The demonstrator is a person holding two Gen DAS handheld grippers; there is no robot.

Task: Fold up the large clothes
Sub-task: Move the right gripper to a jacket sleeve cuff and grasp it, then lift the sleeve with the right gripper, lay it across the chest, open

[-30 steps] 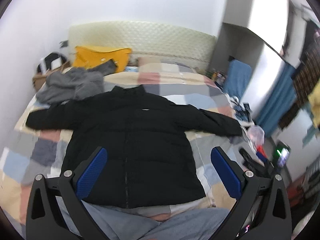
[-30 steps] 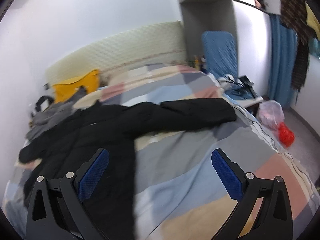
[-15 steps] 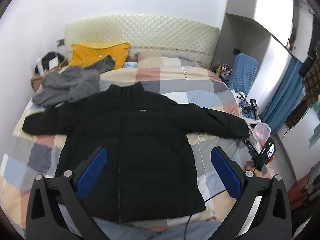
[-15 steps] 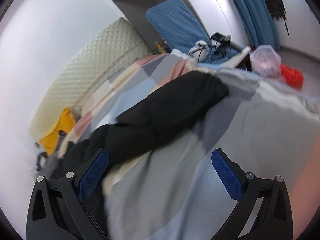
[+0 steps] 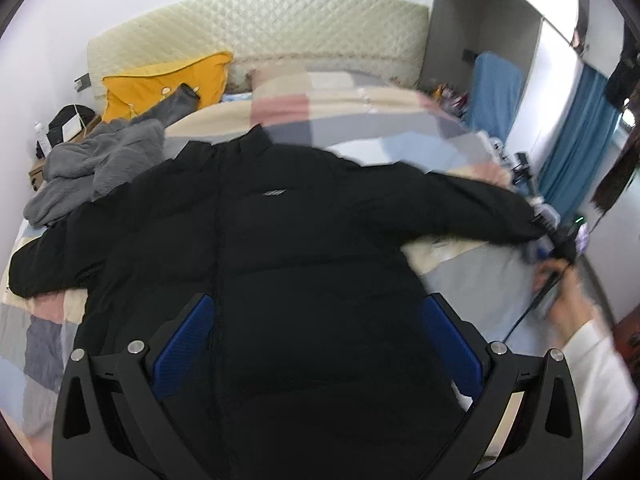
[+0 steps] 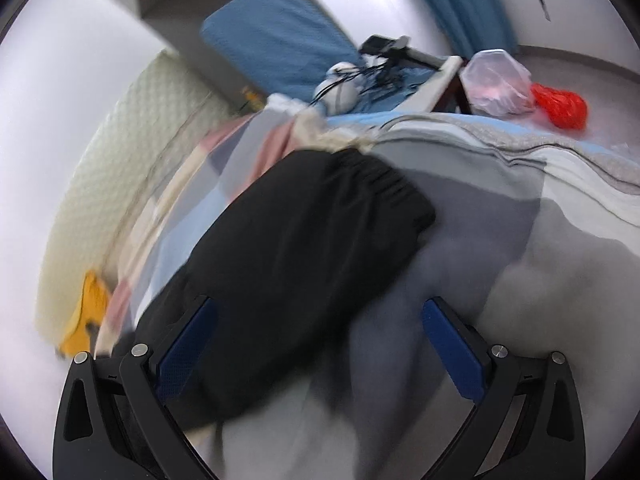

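Note:
A black puffer jacket [image 5: 280, 248] lies front up on the bed with both sleeves spread out. My left gripper [image 5: 320, 348] is open and empty, hovering over the jacket's lower body. My right gripper [image 6: 320, 348] is open and empty, close above the jacket's right sleeve [image 6: 304, 240], near its cuff [image 6: 396, 188]. In the left wrist view the right gripper [image 5: 560, 248] and the hand holding it show at the end of that sleeve.
The bed has a checked quilt [image 5: 360, 108] and a padded headboard [image 5: 280, 20]. A grey garment [image 5: 92, 164] and a yellow one [image 5: 160, 84] lie at the head left. A bedside table with cables [image 6: 384, 76], a plastic bag [image 6: 496, 84] and a red bag [image 6: 560, 106] stand at the right.
My left gripper has moved lower and closer over the jacket's body. My right gripper has closed in on the right sleeve cuff, which now fills more of its view.

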